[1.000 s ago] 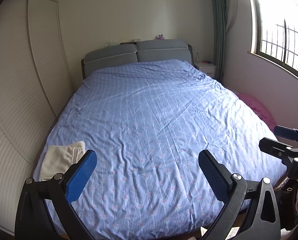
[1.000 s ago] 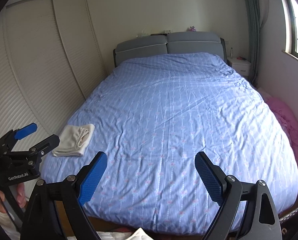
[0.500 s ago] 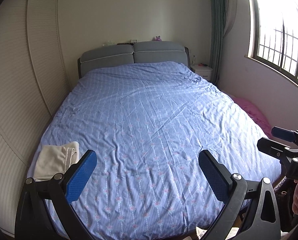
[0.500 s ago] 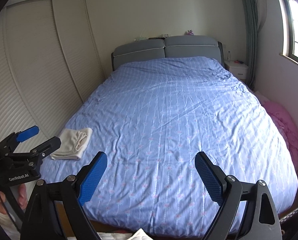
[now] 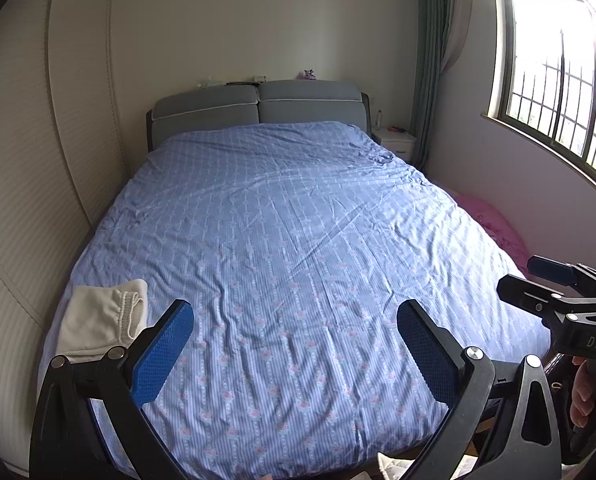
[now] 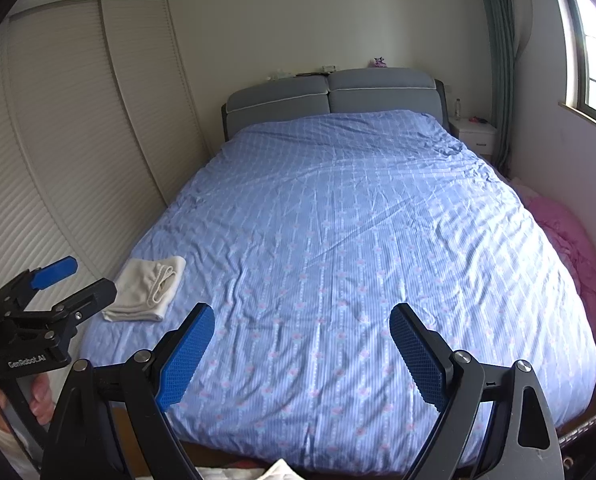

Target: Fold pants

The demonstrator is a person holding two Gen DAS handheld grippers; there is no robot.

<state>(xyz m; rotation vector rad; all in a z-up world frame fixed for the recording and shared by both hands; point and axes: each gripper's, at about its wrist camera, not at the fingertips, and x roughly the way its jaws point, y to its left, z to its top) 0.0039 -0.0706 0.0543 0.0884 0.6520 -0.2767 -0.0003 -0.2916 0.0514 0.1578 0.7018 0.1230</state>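
left gripper (image 5: 294,354) jaws spread, nothing between | right gripper (image 6: 302,354) likewise released | cream pants (image 6: 148,290) folded at bed (image 6: 378,240) corner (near edge hidden behind left finger (image 5: 162,354))

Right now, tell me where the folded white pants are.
The folded white pants lie on the blue bedspread at its near left corner, beside the louvred wardrobe, just beyond the left gripper.

a bedroom in a home: a wide bed (image 5: 290,240) under a blue patterned cover fills the floor, its grey padded headboard (image 5: 258,108) against the far wall. louvred wardrobe doors (image 6: 78,128) line one side (cream slats), a barred window (image 5: 558,88) with a curtain (image 5: 428,60) and a small white nightstand (image 5: 396,142) the other.
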